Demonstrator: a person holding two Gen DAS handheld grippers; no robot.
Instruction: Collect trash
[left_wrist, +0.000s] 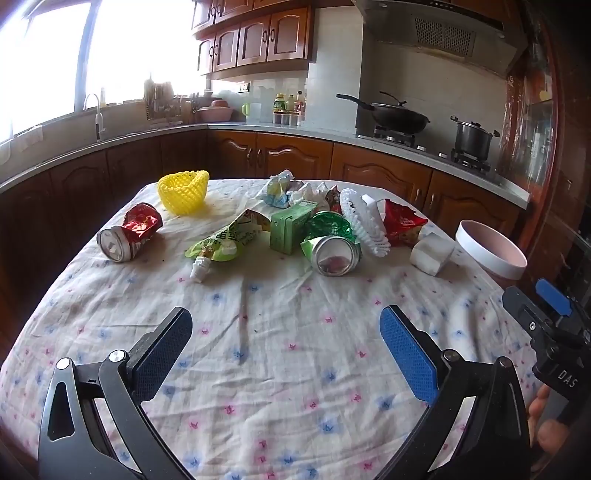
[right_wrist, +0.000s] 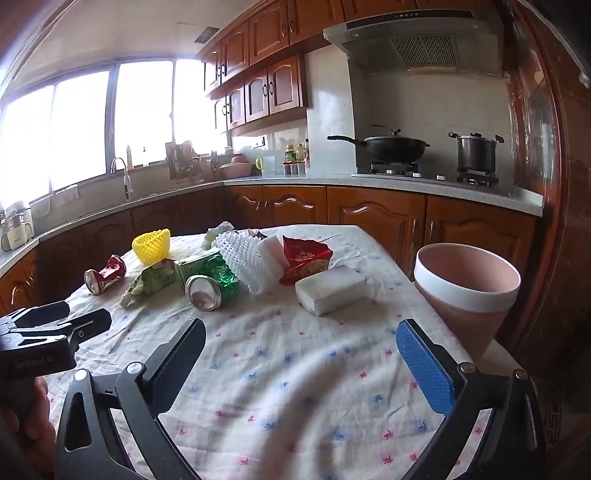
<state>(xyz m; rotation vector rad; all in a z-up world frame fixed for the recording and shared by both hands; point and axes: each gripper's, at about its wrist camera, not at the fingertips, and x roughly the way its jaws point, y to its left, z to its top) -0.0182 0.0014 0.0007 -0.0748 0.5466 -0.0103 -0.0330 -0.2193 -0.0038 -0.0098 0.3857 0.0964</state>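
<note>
Both grippers hang over the bare near part of the tablecloth (left_wrist: 280, 354), nothing held. Left gripper (left_wrist: 286, 347) has fingers spread wide, empty; right gripper (right_wrist: 301, 360) same, wide apart and empty, so both look readied for a first grab

Trash sits in a loose heap at the far half of the table. Left side, apart from the rest: crushed red can (left_wrist: 129, 232) on its side, yellow foam net (left_wrist: 183, 192) just behind it. Middle cluster, touching or overlapping: green pouch (left_wrist: 225, 240) with white spout toward the camera, green carton (left_wrist: 290, 229) standing, crushed green can (left_wrist: 330, 245) lying with its open end forward, white foam net (left_wrist: 364, 225) leaning on it, crumpled wrappers (left_wrist: 280, 190) behind. Red snack bag (right_wrist: 304, 258) lies behind a white foam block (right_wrist: 330, 290), which is the nearest piece to the right gripper

Pink bin (right_wrist: 467, 291) stands at the table's right edge, mouth open and tilted toward the heap, probably set there for short drops from the right hand

Judgement: task barely begun, bin looks empty from here; white block is the likely easy first pick
</note>
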